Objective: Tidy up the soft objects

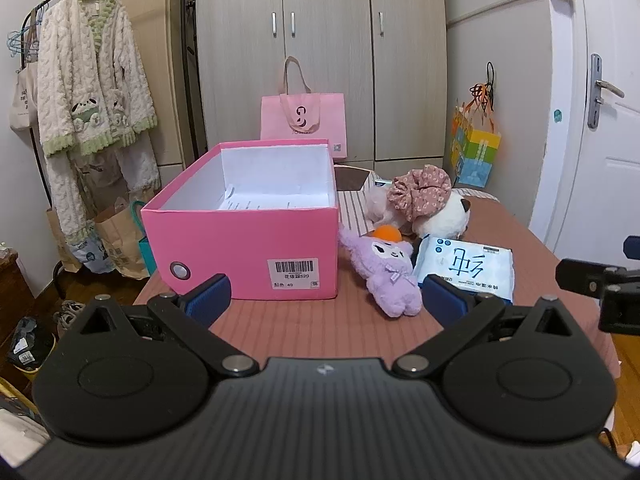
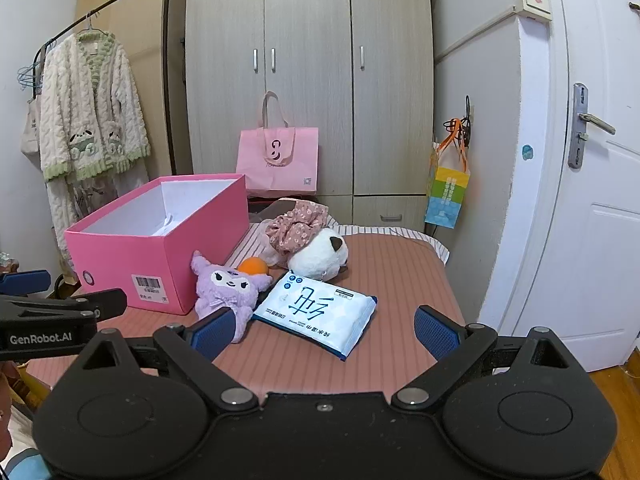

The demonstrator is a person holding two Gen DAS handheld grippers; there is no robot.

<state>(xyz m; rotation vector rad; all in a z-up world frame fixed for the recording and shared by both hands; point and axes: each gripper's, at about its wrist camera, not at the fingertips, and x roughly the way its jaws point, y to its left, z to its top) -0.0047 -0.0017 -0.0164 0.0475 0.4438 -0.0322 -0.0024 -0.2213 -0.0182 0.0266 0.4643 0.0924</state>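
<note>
Pre-grasp: both the left gripper (image 1: 326, 294) and right gripper (image 2: 322, 330) are hovering spread and empty, likely needing to be reaching for the purple plush (image 2: 226, 290) right of the pink box (image 2: 160, 240).

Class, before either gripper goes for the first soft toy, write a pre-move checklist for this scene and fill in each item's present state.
1. Pink box open on top: ok.
2. Box has room: ok, only a paper slip shows inside.
3. Left gripper open and holding nothing: ok.
4. Right gripper open and holding nothing: ok.
5. Purple plush free to lift: ok, nothing lies on it.
6. Orange ball clear of the plush: cannot tell, partly hidden behind it.
</note>
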